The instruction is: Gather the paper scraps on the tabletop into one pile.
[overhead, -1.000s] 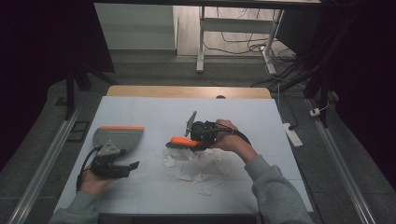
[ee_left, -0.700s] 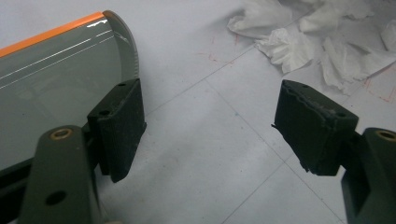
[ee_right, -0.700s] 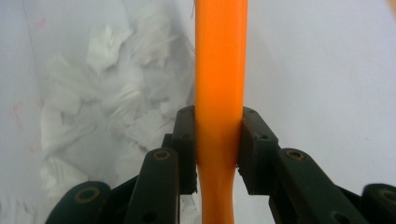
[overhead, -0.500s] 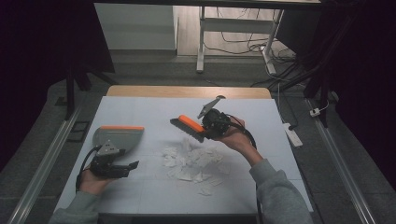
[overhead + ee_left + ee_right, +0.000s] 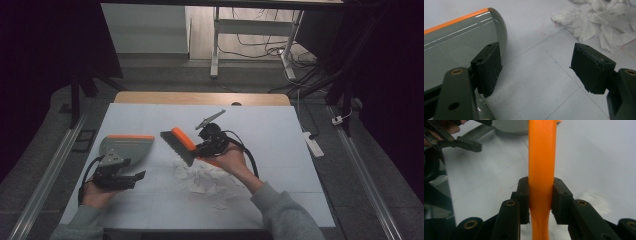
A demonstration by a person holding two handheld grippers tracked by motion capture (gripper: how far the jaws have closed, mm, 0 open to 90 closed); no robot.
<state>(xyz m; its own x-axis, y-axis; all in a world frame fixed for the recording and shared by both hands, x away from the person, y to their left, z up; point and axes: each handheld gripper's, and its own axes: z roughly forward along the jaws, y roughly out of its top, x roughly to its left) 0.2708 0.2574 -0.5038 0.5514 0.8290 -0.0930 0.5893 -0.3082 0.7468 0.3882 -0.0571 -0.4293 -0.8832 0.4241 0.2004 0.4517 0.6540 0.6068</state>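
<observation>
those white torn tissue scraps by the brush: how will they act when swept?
The white torn tissue scraps look thin and crumpled, so probably very light and floppy. Lying as a loose pile on the smooth white table, they may scatter or slide rather than roll.

desk: white top, wood strip at far edge | power strip: white, on floor just right of desk | metal frame legs: beyond desk, cables tangled on floor behind | floor rails: along both sides

The right tool has swung the brush left, toward the dustpan.
</observation>
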